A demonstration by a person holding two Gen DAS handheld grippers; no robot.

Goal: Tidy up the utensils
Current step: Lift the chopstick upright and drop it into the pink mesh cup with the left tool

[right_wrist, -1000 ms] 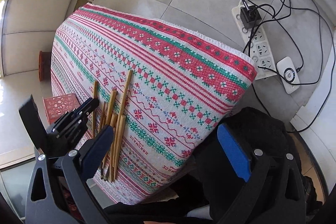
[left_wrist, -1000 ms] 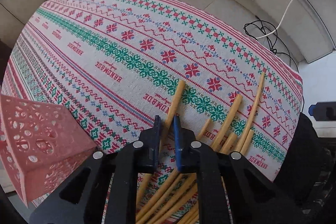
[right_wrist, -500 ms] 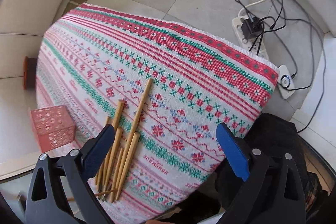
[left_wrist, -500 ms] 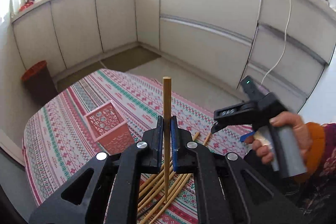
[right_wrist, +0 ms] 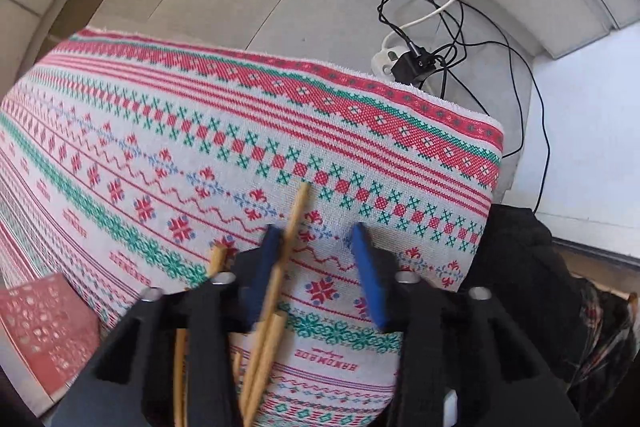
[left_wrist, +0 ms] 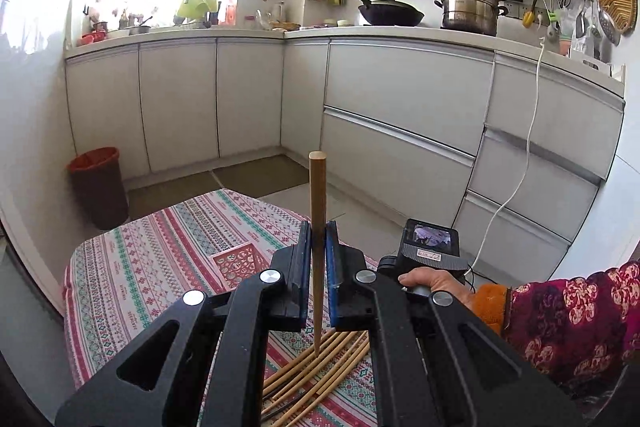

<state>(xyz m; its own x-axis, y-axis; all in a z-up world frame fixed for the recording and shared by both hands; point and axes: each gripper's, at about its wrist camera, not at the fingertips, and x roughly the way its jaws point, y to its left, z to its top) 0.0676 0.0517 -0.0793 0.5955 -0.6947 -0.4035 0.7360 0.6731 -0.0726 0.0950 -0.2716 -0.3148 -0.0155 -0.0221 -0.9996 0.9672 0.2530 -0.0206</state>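
Note:
My left gripper (left_wrist: 318, 233) is shut on one wooden chopstick (left_wrist: 318, 195) and holds it upright above the table, thick end up. Several more chopsticks (left_wrist: 320, 367) lie in a loose pile on the patterned tablecloth (left_wrist: 160, 267) below it. A pink perforated basket (left_wrist: 239, 263) stands just behind the left fingers; it also shows at the lower left of the right wrist view (right_wrist: 44, 327). My right gripper (right_wrist: 318, 239) is open and low over the pile, with a long chopstick (right_wrist: 290, 231) lying between its fingers.
The table's far edge (right_wrist: 360, 79) drops to a tiled floor with a power strip and tangled cables (right_wrist: 408, 59). Kitchen cabinets (left_wrist: 400, 115) stand behind, and a red bin (left_wrist: 98, 187) on the floor to the left. Dark clothing (right_wrist: 520, 267) lies at the table's right corner.
My left gripper closed on a chopstick, lifted it from the pile and tilted it upright. My right gripper moved down and in over the remaining chopsticks and narrowed its opening.

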